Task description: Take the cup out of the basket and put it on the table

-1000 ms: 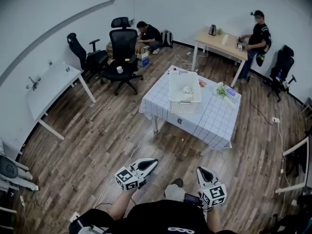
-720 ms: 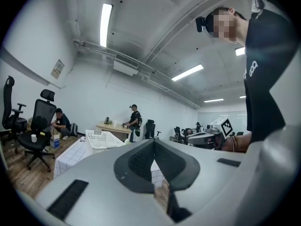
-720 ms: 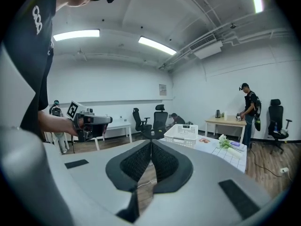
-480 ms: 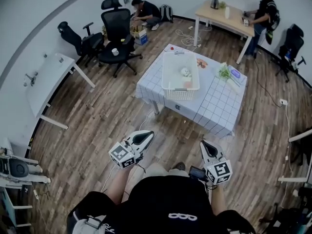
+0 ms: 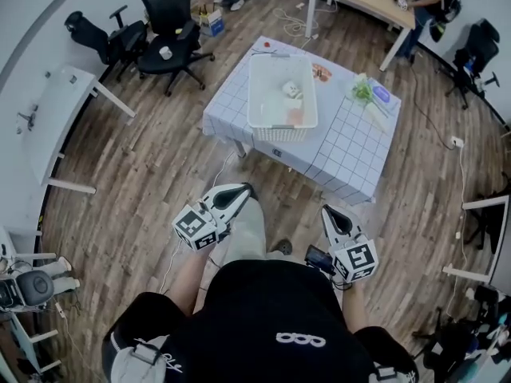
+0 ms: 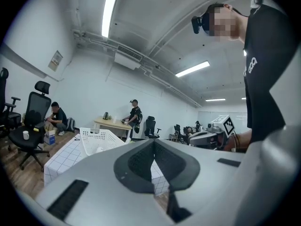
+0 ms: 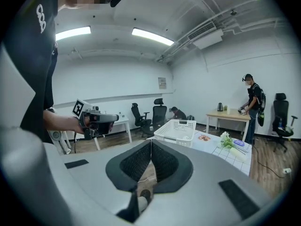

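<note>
My left gripper (image 5: 242, 190) has its jaws pressed together with nothing between them. My right gripper (image 5: 328, 211) is the same, closed and empty. I hold both out in front of my body over the wooden floor (image 5: 152, 182), well short of the counter (image 5: 343, 150), which stands farther ahead under a white checked cloth. Each gripper points roughly toward the counter's near side.

The white basket (image 5: 279, 132) sits upright on the left part of the counter. The cup (image 5: 291, 90) is inside it, a small pale shape toward the far right of the basket's floor. It is too small for me to tell whether it stands or lies on its side. Something pinkish (image 5: 295, 116) lies nearer in the same basket. To the right of the basket, a bunch of greens (image 5: 363, 92) rests on the cloth. A black office chair (image 5: 169, 18) stands at the far left, beyond a white desk (image 5: 56, 118).
</note>
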A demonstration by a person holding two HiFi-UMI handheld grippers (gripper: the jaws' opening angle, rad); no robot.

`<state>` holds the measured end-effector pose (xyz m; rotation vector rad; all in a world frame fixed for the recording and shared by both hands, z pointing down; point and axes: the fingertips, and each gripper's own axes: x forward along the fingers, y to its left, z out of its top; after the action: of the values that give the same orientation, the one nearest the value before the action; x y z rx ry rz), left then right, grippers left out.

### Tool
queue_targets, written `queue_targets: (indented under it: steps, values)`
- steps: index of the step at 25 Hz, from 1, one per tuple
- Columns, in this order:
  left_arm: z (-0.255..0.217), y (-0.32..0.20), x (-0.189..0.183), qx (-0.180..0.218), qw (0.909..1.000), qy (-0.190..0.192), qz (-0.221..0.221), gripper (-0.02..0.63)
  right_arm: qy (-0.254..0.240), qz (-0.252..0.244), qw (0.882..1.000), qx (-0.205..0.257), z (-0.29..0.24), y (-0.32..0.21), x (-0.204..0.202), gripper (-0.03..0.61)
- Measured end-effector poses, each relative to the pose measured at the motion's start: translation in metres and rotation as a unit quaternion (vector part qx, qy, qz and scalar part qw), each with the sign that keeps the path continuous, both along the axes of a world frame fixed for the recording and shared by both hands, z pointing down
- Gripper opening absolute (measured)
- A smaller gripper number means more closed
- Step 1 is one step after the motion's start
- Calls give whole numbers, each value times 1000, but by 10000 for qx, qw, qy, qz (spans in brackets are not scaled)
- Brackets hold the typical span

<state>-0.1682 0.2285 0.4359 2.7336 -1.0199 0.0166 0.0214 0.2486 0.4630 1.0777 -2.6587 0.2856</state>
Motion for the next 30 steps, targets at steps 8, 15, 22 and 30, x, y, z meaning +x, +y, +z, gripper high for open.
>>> queue_targets:
  steps: [8, 15, 22, 30]
  values:
    - [7, -122, 3, 117, 9983, -20, 577, 8, 111, 541, 9985, -19, 2, -99, -11, 23]
    - [8, -210, -17, 93, 9948, -220, 988, 8, 253, 769, 9967, -55, -15, -181, -45, 23]
    - [15, -265, -28, -64, 9893, -103, 1451, 8, 309, 1193, 9923, -79, -17, -238, -60, 24]
    - [27, -305, -22, -114, 9808, -143, 1940, 8, 343, 1726, 9844, -40, -13, -278, -56, 23]
